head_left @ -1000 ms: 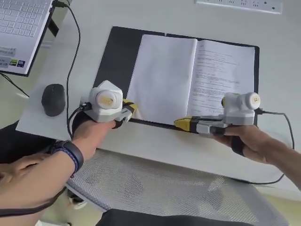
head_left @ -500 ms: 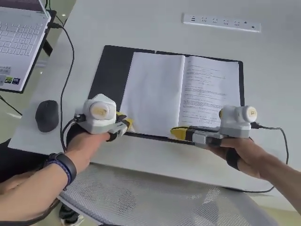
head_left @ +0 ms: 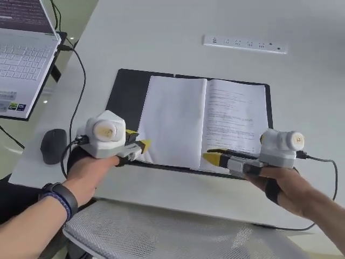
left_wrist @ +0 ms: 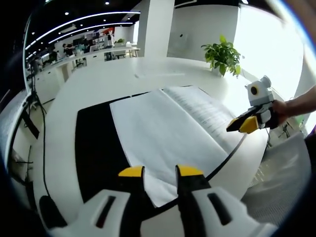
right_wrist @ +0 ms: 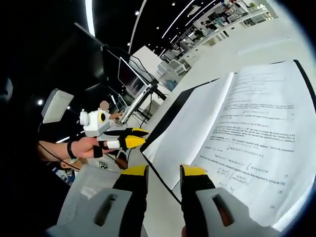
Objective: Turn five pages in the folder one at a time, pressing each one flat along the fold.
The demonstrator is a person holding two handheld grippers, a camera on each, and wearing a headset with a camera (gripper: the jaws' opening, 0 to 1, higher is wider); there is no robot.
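The white bench point(head_left: 161, 32) carries a black folder point(head_left: 125, 94) that lies open and flat near its front edge, its dark cover showing as a wide band on the left side. The cover looks stiff and heavy enough to stay put, though on so smooth a top it may slide if pushed sideways. Across it spread a blank left-hand page point(head_left: 172, 121) and a printed right-hand page point(head_left: 234, 116), which meet at the fold down the middle. Both sheets look thin, light and limp, so they probably crease or tear easily, and two may lift together. The left tongs point(head_left: 141, 147) hover just off the near corner of the blank page; in the left gripper view they point(left_wrist: 160, 171) stand parted by a clear gap with nothing between them. The right tongs point(head_left: 211, 158) point inward along the folder's near edge below the printed page, and in the right gripper view they point(right_wrist: 164, 170) are likewise parted and hold nothing. The best hold is likely the free near corner of the printed page: a shallow, gentle pinch on one sheet alone, and afterwards light pressure along the fold.
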